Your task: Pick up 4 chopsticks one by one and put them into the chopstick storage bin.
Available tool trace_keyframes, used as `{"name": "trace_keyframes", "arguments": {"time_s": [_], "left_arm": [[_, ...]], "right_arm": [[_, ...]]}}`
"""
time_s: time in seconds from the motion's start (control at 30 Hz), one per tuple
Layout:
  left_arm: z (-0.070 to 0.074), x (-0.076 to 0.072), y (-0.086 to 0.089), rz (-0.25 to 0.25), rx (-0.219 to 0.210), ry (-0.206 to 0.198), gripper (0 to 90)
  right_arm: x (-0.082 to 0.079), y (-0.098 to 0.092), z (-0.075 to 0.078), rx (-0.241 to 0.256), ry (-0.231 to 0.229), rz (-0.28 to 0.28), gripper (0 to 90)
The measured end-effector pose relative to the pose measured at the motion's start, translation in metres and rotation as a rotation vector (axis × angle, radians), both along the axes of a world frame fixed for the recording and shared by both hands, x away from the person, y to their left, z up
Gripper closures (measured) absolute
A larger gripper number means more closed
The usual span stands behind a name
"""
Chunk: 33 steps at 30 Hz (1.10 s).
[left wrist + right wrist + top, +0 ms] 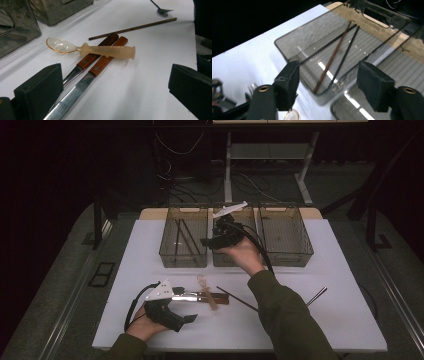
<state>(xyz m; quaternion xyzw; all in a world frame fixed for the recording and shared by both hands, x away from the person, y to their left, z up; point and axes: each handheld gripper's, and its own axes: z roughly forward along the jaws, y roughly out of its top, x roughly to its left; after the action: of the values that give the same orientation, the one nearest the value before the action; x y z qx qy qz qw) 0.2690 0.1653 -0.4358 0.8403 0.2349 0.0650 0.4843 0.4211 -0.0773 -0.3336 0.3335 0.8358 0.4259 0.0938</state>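
Two knives with wooden handles (100, 62) (202, 296) lie side by side on the white table (280, 320). A translucent plastic spoon (100, 49) (206, 289) rests across their handles. My left gripper (115, 95) (184, 305) is open just short of them, low over the table, and the blades run back between its jaws. My right gripper (330, 87) (210, 240) hangs open over the edge between the left bin (287, 53) (183, 261) and the middle bin (227, 262), holding nothing. Three chopsticks (332, 60) (182, 237) lie in the left bin.
A loose brown chopstick (132, 28) (237, 299) lies just past the knives. A metal spoon (162, 10) (316, 295) lies further right. A third smoky bin (285, 256) stands at the back right. Table legs and cables are behind the table.
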Motion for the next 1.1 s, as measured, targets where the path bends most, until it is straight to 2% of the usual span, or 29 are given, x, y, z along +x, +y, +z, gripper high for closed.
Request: {"name": "trace_keyframes", "arguments": {"time_s": [0.07,0.4,0.63,0.7,0.87,1.1], "left_arm": [[0.0,0.0,0.0,-0.001,0.002,-0.004,0.0],[0.0,0.0,0.0,0.007,0.009,0.001,0.0],[-0.002,0.001,0.0,0.0,0.016,-0.004,0.0],[-0.001,0.0,-0.001,0.001,0.026,-0.017,0.0],[-0.001,0.0,0.0,0.007,0.024,-0.022,0.0],[-0.001,0.0,0.0,0.025,0.019,-0.023,0.0]], "right_arm": [[-0.004,-0.008,-0.001,0.002,0.011,0.01,31.7],[-0.031,-0.043,-0.008,0.019,-0.003,0.042,30.0],[-0.05,-0.069,-0.018,0.02,-0.006,0.07,29.8],[-0.055,-0.077,-0.022,0.024,0.001,0.067,29.9],[-0.065,-0.099,-0.029,0.032,-0.011,0.05,30.0],[-0.084,-0.126,-0.039,0.056,-0.007,0.047,30.5]]}}
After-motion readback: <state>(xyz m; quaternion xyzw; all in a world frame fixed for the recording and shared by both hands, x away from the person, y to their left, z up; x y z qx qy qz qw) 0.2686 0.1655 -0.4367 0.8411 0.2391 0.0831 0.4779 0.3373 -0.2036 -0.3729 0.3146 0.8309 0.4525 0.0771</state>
